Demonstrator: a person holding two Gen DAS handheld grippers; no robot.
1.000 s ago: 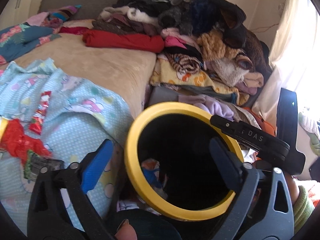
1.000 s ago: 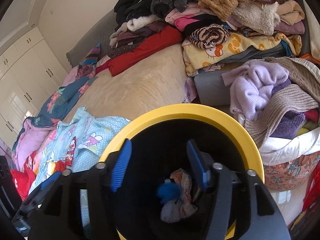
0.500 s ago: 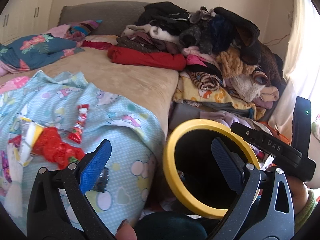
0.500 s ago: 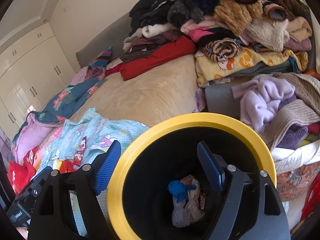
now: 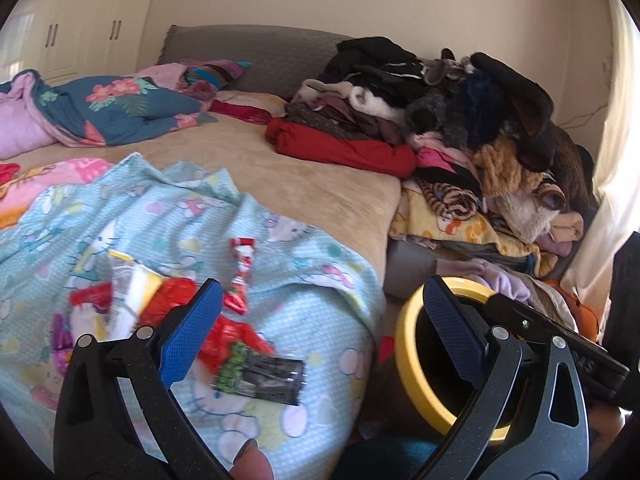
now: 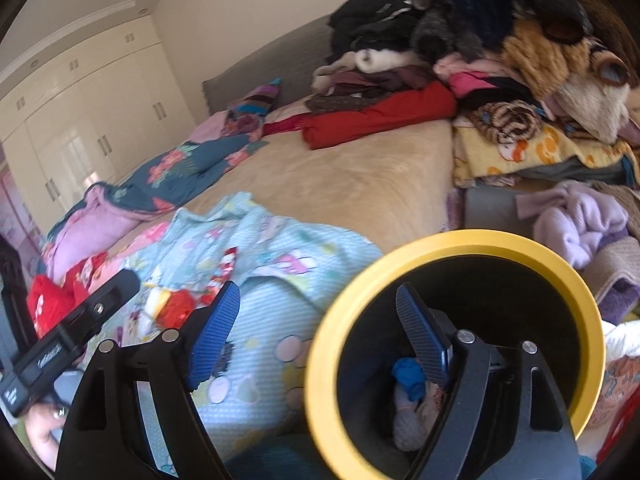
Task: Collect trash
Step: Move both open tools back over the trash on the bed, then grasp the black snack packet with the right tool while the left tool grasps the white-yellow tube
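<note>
A black bin with a yellow rim [image 6: 520, 246] stands beside the bed; it also shows in the left wrist view [image 5: 406, 356]. Crumpled trash [image 6: 408, 392] lies in its bottom. Several wrappers lie on the light blue blanket [image 5: 168, 216]: a red candy wrapper [image 5: 240, 280], a crumpled red wrapper [image 5: 232, 334], a dark green-and-black packet [image 5: 260, 374] and a white-and-yellow wrapper [image 5: 132, 292]. My left gripper [image 5: 320, 332] is open and empty above the blanket's edge, near the packet. My right gripper [image 6: 316, 336] is open and empty over the bin's left rim.
A beige bed cover [image 5: 304, 184] lies behind the blanket. A tall heap of clothes [image 5: 460, 120] rises at the right. A blue floral quilt [image 5: 112, 108] lies at the far left. A lilac sweater [image 6: 576, 220] sits behind the bin. White wardrobes [image 6: 80, 120] line the wall.
Both grippers swung left from the bin toward the blanket. The bin slid to the right in both views. The right gripper's jaws opened wider. More wrappers came into the left wrist view.
</note>
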